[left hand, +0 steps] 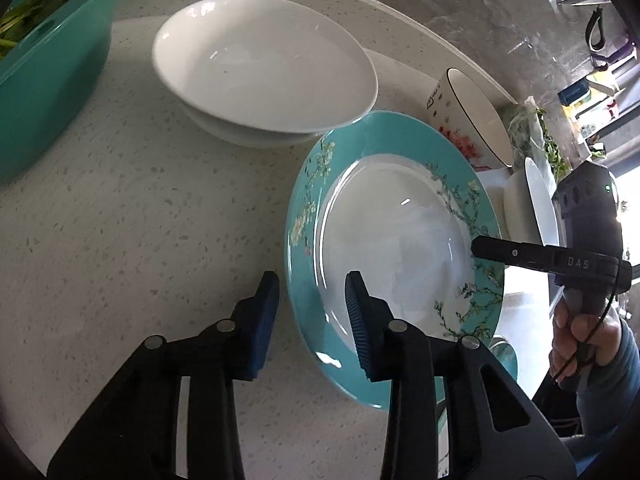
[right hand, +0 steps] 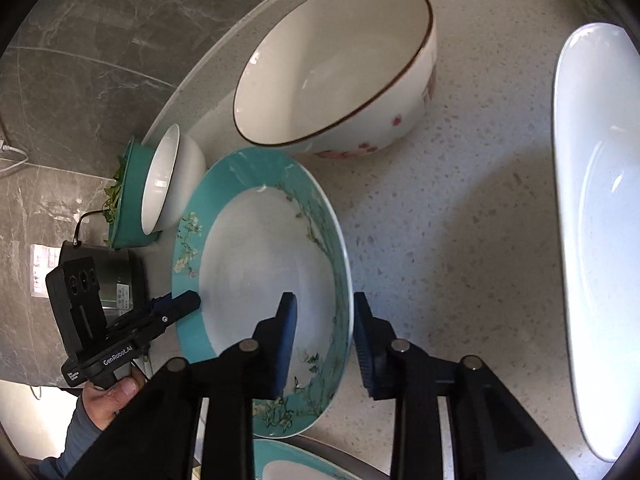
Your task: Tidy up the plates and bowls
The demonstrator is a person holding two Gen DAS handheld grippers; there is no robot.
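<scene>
A teal-rimmed floral plate (left hand: pixel 384 240) sits tilted over the table's front edge, between both grippers. My left gripper (left hand: pixel 314 316) is open, its fingers straddling the plate's left rim. My right gripper (right hand: pixel 325 336) is open too, straddling the plate's (right hand: pixel 264 264) opposite rim; it also shows in the left wrist view (left hand: pixel 476 246). Two stacked white bowls (left hand: pixel 260 68) stand behind the plate. A flower-patterned bowl (right hand: pixel 336 68) stands beside it. A white plate (right hand: pixel 600 240) lies to the right.
A teal tub of greens (left hand: pixel 48 60) stands at the table's far left. Another teal plate (right hand: pixel 296 462) lies below the table edge. A marble wall (left hand: pixel 480 0) backs the round speckled table (left hand: pixel 140 220). The left gripper shows in the right wrist view (right hand: pixel 188 304).
</scene>
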